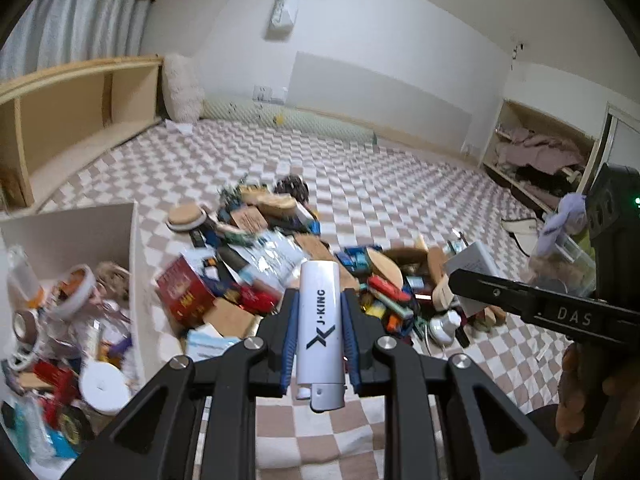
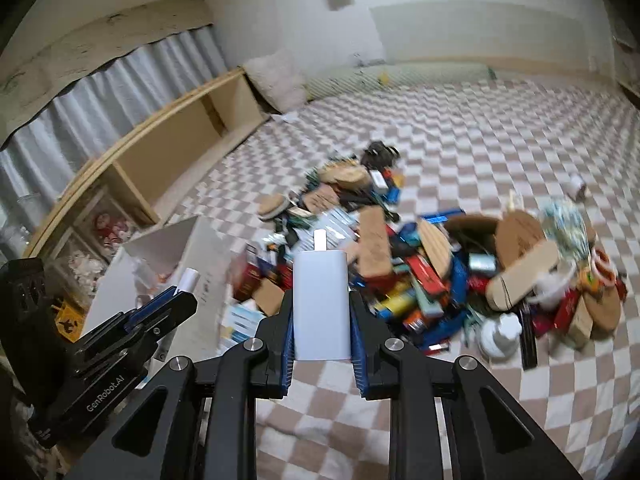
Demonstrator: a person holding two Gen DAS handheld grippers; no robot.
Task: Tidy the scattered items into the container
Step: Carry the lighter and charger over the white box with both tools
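Blue ribbed pads of the left gripper (image 1: 320,336) clamp a smooth white plastic lighter (image 1: 321,332), cylindrical, printed "J·KING", its metal-capped end toward the camera. The right gripper (image 2: 321,320) is closed likewise on a flat, white, round-edged plastic charger block (image 2: 320,304) with a plug at its far end. Beyond both lies the scattered heap of small boxes, cork lids and packets (image 2: 420,264) on a beige-and-white checked blanket (image 2: 500,132). A white cardboard box (image 1: 134,264), already part filled, stands at near left.
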